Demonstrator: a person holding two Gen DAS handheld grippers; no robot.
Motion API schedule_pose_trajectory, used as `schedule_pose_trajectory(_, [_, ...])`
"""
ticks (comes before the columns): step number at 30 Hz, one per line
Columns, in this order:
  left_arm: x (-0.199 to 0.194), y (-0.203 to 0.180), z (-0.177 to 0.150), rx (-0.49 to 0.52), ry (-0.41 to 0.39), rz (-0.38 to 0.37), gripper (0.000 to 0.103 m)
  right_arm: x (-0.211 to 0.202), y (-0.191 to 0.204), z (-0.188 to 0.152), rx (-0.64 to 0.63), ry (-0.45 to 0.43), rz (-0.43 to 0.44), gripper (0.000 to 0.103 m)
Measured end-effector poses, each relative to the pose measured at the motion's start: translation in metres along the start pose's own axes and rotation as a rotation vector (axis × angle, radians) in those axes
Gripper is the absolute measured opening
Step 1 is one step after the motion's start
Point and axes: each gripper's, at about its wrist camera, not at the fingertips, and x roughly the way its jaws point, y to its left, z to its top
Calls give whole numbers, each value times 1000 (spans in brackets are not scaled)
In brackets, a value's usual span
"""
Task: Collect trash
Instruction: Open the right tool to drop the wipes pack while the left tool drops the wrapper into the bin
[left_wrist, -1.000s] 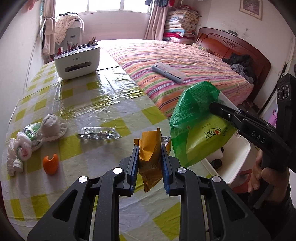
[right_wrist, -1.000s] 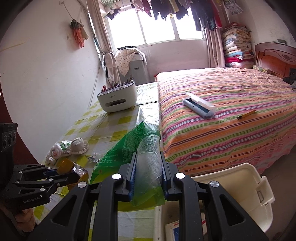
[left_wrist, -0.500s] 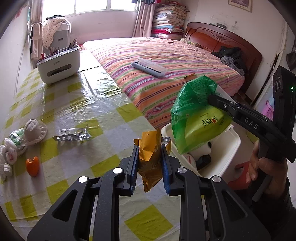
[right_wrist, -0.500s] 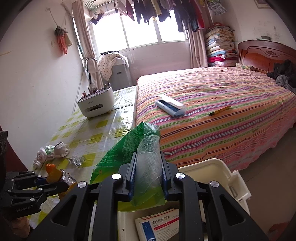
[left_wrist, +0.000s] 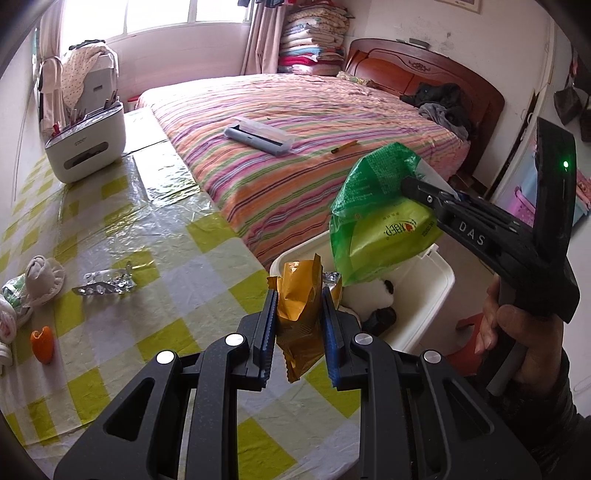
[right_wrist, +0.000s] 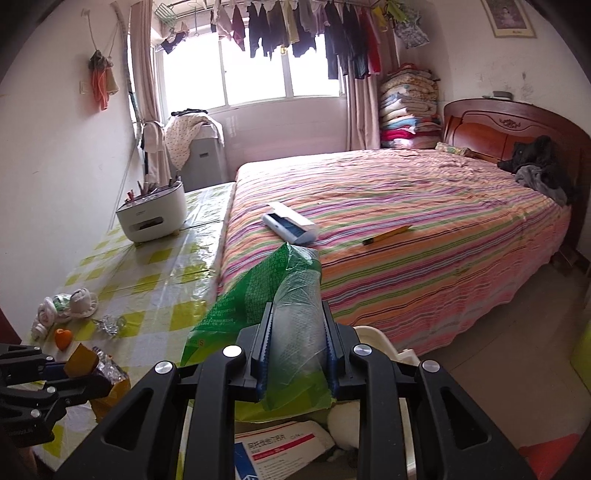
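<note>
Meanwhile, a crinkled yellow foil wrapper (left_wrist: 298, 295) is pinched by the nearly closed left gripper (left_wrist: 299, 325); a glossy green plastic bag (right_wrist: 258, 306) is clamped by the right gripper (right_wrist: 297, 343).

The worktop (left_wrist: 110, 221) wore a yellow-green and white check under shiny clear film. The bed (left_wrist: 314, 122) had pink, orange, green and purple stripes. One wrapper (left_wrist: 299, 295) was mustard yellow, the bag (left_wrist: 380, 221) bright green with white print. The bin (left_wrist: 439, 273) was white, the peel (left_wrist: 42, 343) orange, both grippers black with blue pads.
</note>
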Motion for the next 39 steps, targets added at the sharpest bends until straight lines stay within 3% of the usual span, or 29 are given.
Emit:
schedule_pose_trajectory(7, [5,-10,5,1,4,-18,22,-1,-14,0,38,-1,-5,29])
schedule_pose_trajectory(9, [5,-13,6,0,2,-22,22,-2,-17,0,52,-8,-14,46])
schedule_pose_trajectory(14, [7,-22,8,20,6,-30,22,-9,-29,1,119,-50,-23,66])
schedule_pose_trajectory(30, [34,-45,23,52,53,-81,23,-23,-57,6,251,-130,-38,67])
schedule_pose_trajectory(34, [41,-52,32,59,41,-81,40,-26,-59,8,262,-148,-52,67])
schedule_pose_trajectory(36, [41,-58,36,79,32,-89,58,-28,-59,8,264,-156,-56,67])
schedule_pose_trajectory(37, [40,-60,37,86,19,-87,72,-28,-59,9,265,-160,-58,67])
schedule_pose_trajectory(39, [35,-64,38,99,-11,-72,82,-29,-57,10,264,-169,-61,67])
